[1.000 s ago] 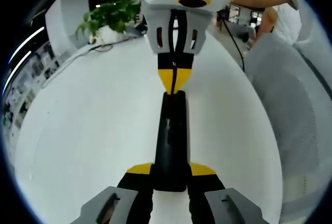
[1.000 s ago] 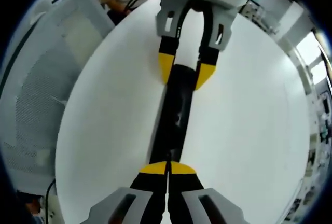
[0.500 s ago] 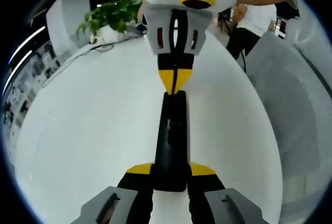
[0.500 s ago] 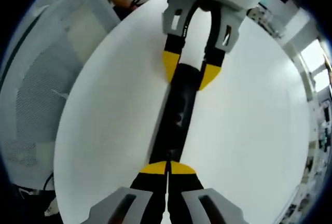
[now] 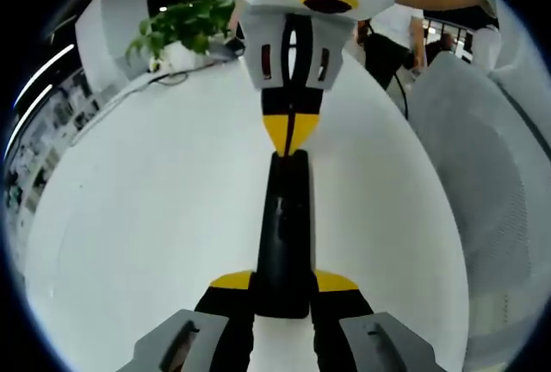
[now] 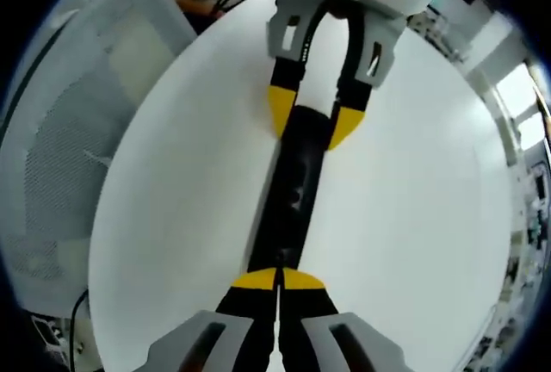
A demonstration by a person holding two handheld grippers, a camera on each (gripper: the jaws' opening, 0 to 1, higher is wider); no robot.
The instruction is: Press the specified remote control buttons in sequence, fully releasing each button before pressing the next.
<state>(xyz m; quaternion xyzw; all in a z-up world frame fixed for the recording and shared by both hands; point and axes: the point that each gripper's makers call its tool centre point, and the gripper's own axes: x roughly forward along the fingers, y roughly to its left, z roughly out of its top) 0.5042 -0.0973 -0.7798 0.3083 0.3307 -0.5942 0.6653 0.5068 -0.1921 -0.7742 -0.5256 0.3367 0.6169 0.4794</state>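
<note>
Far left in the left gripper view, a white wall and a green plant (image 5: pixel 185 23) at the back edge of the round white counter (image 5: pixel 129 217). In the middle, a long black remote (image 5: pixel 284 234) lying flat on the counter, between the two tools. At the bottom, the left tool (image 5: pixel 284 290), its yellow tips on each side of the near end of the remote, clenched on it. At the top, the right tool (image 5: pixel 290 131), yellow tips pressed together, touching the far end of the remote. To the right, a grey mesh chair (image 5: pixel 482 174) beside the counter, and people standing far back. In the right gripper view, the mesh chair (image 6: pixel 77 131) on the left. In the middle, the remote (image 6: pixel 293 191) on the white counter (image 6: pixel 413 217). At the bottom, the right tool (image 6: pixel 277 279), tips closed tight with no gap, resting on the near end of the remote. At the top, the left tool (image 6: pixel 314 122) gripping the far end.
</note>
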